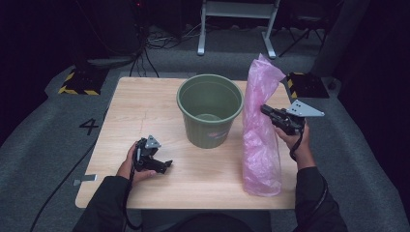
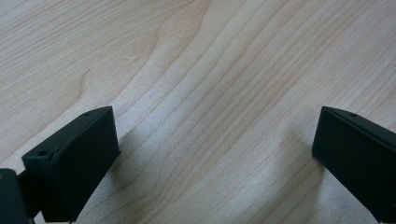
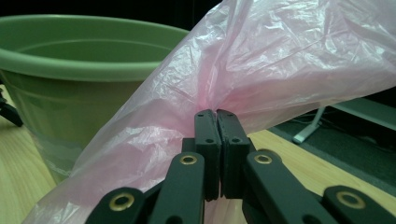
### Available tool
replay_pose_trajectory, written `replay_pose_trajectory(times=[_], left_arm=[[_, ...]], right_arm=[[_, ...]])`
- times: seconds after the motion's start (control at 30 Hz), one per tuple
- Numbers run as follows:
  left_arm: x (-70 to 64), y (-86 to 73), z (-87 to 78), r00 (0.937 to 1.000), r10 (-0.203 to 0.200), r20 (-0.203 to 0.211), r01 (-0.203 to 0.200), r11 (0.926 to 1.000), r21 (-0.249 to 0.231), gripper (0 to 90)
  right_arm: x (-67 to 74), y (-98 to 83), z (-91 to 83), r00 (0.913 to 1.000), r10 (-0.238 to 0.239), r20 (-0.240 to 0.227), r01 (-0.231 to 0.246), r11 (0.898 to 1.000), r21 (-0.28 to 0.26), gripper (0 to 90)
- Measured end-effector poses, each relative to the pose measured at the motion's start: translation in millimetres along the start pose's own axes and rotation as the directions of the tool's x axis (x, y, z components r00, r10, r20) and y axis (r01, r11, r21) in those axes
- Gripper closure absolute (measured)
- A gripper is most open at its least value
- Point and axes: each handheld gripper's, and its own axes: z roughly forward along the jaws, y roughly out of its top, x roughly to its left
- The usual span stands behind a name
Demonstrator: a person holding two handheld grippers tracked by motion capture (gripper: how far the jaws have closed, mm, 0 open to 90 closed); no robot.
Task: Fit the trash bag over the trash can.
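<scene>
My right gripper [image 3: 217,114] is pinched tight on a fold of the pink plastic bag [image 1: 261,130], which hangs down from the jaws to the wooden table [image 1: 145,101], just beside the green bucket [image 1: 209,108]. I judge the film light, limp and slippery; a thin pinch could slide out or tear. I'd take a second hold at the bag's mouth, above my grip. My left gripper [image 2: 215,154] rests low over the table, jaws wide apart, empty.
</scene>
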Motion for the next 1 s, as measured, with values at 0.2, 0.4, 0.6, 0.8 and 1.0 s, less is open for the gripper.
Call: replay_pose_trajectory(times=[0.2,0.4,0.6,0.8,1.0], left_arm=[[0.6,-0.1,-0.4,1.0000,0.005,0.000,-0.005,1.0000,0.002,0.5],[2.3,-0.3,-3.0,1.0000,0.008,-0.003,-0.008,0.9999,0.014,2.0],[3.3,-1.0,-1.9,1.0000,0.004,0.002,-0.004,1.0000,0.006,1.2],[3.3,-0.7,-1.2,1.0000,0.000,0.000,0.000,1.0000,0.003,1.0],[3.3,-0.6,-0.9,1.0000,-0.001,0.000,0.001,1.0000,0.000,1.0]], right_arm=[[5.5,11.5,-1.6,0.9990,-0.033,-0.029,0.032,0.999,-0.025,88.3],[10.6,21.2,-6.1,0.9967,-0.063,-0.052,0.060,0.997,-0.049,88.4],[13.2,28.1,-16.0,0.9933,-0.082,-0.081,0.075,0.994,-0.079,88.5],[13.2,35.0,-28.5,0.9885,-0.093,-0.120,0.079,0.990,-0.119,88.6],[22.1,43.8,-26.9,0.9763,-0.120,-0.180,0.097,0.987,-0.130,88.5]])
